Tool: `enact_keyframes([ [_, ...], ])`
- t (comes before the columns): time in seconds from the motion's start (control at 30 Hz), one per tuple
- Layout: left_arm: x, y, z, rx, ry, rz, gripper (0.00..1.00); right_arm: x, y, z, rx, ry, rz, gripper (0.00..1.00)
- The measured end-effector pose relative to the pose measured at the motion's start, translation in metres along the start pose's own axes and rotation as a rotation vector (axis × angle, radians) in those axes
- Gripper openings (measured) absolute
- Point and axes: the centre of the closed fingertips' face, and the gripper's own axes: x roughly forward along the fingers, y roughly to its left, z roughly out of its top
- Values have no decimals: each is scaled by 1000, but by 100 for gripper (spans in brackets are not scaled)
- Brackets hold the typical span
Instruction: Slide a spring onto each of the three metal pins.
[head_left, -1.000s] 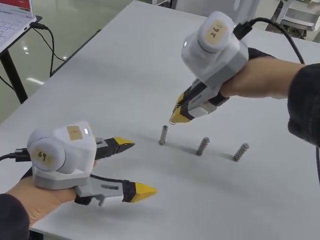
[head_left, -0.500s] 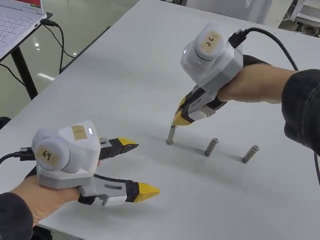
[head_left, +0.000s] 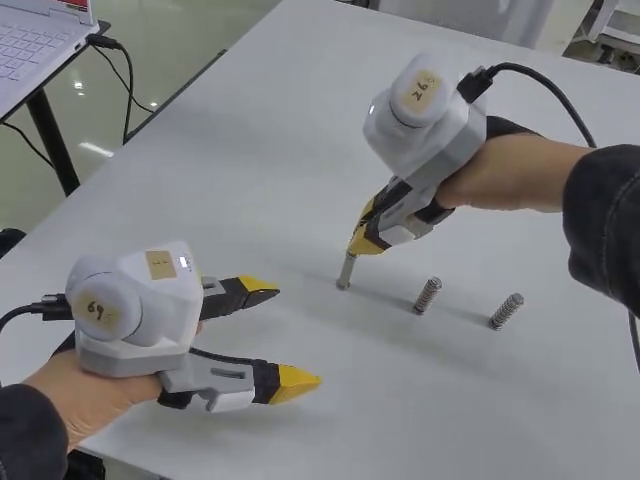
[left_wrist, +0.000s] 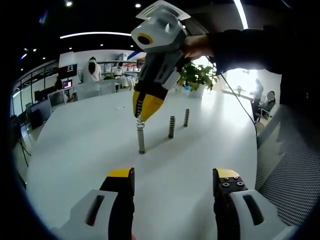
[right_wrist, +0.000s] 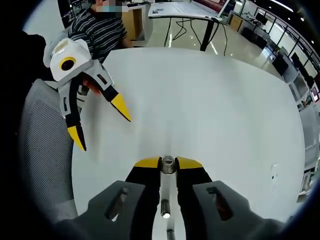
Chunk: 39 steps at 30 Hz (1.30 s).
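My right gripper (head_left: 362, 244) is shut on a small spring (right_wrist: 168, 164) and holds it directly over the bare metal pin (head_left: 345, 273), with the spring's lower end at the pin's top. From the left gripper view the spring (left_wrist: 140, 120) hangs below the right gripper (left_wrist: 143, 111) above that pin (left_wrist: 141, 143). Two more pins (head_left: 428, 295) (head_left: 506, 311) to the right stand with springs on them. My left gripper (head_left: 285, 335) rests open near the table's front left, with nothing between its fingers. Its own jaws (left_wrist: 173, 175) stand wide apart.
The white table (head_left: 250, 150) runs back and to the right; its left edge drops to the floor. A laptop (head_left: 30, 40) sits on a side stand at the far left. A grey mesh chair (right_wrist: 40, 150) is beside the table.
My right gripper has come over the bare pin and brought the spring down to its top. The left gripper has stayed put; the head camera shifted slightly.
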Motion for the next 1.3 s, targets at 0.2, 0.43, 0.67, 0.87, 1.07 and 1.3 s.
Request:
enact_keyframes([
  [0.2, -1, 0, -1, -2, 0, 1, 61, 4, 0, -2, 9, 7, 6, 13],
  [0.43, -1, 0, -1, -5, 2, 0, 61, 14, 3, -4, 2, 30, 16, 13],
  [0.67, -1, 0, -1, -9, 1, 2, 61, 25, 4, -8, 9, 49, 25, 13],
  [0.87, -1, 0, -2, -13, -1, 4, 61, 35, 8, -16, 7, 76, 33, 13],
  [1.07, -2, 0, -3, -16, 0, 5, 61, 42, 12, -20, 10, 83, 36, 13],
  [1.3, -2, 1, -2, -17, -2, 6, 60, 46, 15, -24, 6, 98, 32, 13],
])
